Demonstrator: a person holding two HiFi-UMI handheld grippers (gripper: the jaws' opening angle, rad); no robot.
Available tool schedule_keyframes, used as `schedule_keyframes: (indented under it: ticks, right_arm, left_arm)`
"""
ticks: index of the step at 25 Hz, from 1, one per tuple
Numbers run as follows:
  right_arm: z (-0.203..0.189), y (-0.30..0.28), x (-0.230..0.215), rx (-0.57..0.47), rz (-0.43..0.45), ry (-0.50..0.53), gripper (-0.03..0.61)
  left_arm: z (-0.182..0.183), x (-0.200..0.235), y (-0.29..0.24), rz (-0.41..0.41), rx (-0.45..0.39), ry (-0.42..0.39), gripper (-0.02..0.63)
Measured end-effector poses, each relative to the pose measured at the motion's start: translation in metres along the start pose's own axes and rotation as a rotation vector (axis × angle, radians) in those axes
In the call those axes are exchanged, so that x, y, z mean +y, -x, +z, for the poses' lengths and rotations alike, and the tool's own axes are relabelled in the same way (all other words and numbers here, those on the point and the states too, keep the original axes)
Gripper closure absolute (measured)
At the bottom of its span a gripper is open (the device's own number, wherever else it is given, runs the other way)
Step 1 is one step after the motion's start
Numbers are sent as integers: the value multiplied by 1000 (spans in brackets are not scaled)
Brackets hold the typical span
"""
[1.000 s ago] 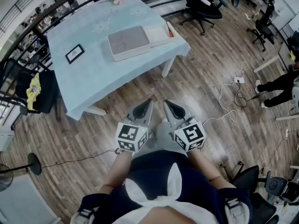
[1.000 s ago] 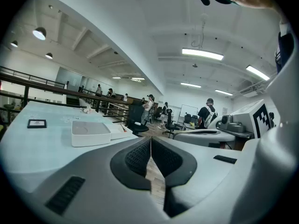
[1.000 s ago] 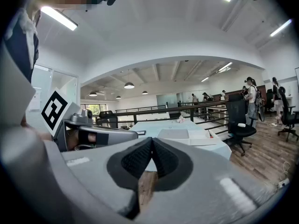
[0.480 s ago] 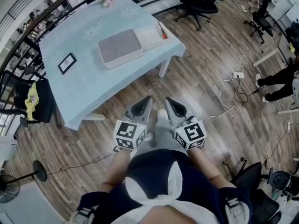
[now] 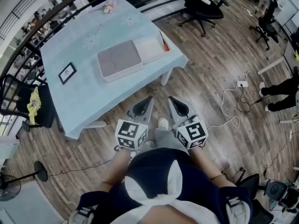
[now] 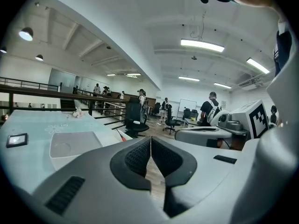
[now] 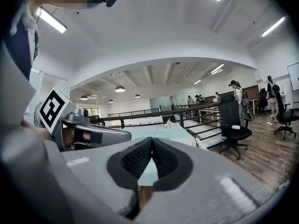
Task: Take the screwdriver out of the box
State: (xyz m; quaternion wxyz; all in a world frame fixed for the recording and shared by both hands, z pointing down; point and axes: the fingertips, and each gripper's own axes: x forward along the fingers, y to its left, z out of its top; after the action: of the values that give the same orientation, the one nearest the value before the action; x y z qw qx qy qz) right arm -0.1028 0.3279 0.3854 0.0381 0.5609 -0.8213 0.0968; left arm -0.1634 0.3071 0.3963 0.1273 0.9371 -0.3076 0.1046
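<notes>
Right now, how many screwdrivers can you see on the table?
1. The red-handled screwdriver lies on the white section right of the grey box, near the right edge of the table. Any others inside the box would be hidden.

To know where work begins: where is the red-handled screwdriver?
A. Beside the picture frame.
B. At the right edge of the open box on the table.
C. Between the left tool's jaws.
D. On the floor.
B: the head view shows the screwdriver lying along the right edge of the box on the table.
</notes>
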Motion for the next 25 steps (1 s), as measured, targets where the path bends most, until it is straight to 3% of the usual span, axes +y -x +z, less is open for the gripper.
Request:
schedule_keyframes:
  ticks: [10, 20, 25]
  right_arm:
    - [24, -46, -72, -4, 63, 45, 580]
    - [28, -55, -120, -23, 71, 36, 580]
    - [31, -64, -131, -30, 79, 20, 580]
  left_arm:
    - [31, 26, -81, 70, -31, 17, 594]
    - [32, 23, -120, 123, -25, 60, 592]
    - [37, 32, -132, 146, -27, 79, 481]
